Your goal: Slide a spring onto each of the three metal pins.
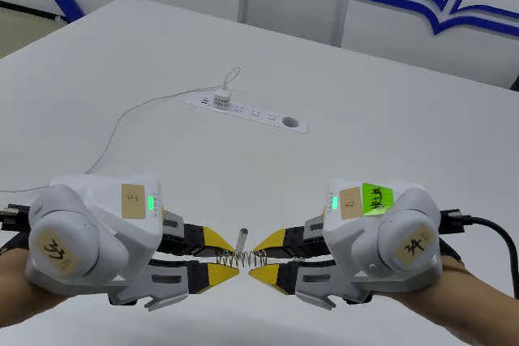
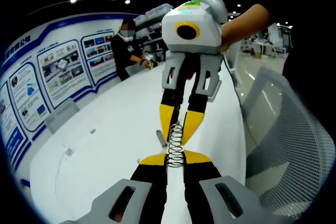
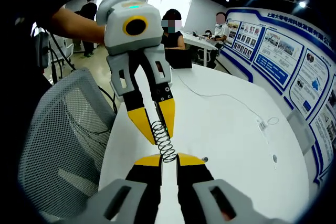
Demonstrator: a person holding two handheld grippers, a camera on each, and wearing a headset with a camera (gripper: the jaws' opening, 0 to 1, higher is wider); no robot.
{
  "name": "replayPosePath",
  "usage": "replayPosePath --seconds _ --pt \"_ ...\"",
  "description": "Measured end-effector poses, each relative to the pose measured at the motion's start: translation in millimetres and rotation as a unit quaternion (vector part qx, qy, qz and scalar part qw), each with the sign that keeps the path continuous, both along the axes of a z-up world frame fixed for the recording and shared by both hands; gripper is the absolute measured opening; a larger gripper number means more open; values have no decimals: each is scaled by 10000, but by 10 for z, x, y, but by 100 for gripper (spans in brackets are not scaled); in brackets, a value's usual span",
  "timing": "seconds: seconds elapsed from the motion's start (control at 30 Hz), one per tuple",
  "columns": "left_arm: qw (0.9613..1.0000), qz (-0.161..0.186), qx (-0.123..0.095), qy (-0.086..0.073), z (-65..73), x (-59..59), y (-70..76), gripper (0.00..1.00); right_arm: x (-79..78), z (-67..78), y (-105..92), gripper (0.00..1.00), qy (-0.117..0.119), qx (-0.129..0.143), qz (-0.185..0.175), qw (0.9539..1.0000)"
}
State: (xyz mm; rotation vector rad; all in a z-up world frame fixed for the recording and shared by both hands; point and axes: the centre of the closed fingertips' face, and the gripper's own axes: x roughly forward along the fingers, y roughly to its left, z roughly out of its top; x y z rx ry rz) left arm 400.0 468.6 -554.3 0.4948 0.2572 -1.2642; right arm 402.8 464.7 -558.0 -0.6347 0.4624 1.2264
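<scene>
Two grippers are held tip to tip over the near edge of the white table (image 1: 365, 119). On the left, the white left gripper (image 1: 229, 257) is seen with its yellow-tipped jaws pinched on one end of a single small coiled steel spring (image 1: 242, 259). The spring is stretched level between the two grippers, clear of the table. Just behind its middle, one short grey metal pin (image 1: 242, 240) stands upright on the table, apart from the spring. On the right, the white right gripper (image 1: 258, 259) is closed on the spring's other end with its own yellow-tipped jaws. Towards the far edge, one long white power strip (image 1: 259, 113) lies flat, with one white plug (image 1: 221, 100) seated at its left end and a thin white cable (image 1: 122, 123) trailing to the table's left edge.
</scene>
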Motion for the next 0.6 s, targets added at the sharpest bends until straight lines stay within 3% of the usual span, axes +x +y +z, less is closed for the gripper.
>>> replayPosePath --seconds 0.37,0.5,0.6 --pt "9999 24 133 -39 -29 -14 2 10 -78 142 60 11 397 474 -19 9981" --pt "9999 36 139 -43 -36 -22 3 10 -118 203 109 12 665 772 -111 9947" --pt "9999 51 136 -46 -37 -31 1 10 -134 256 159 12 701 935 -114 9931"
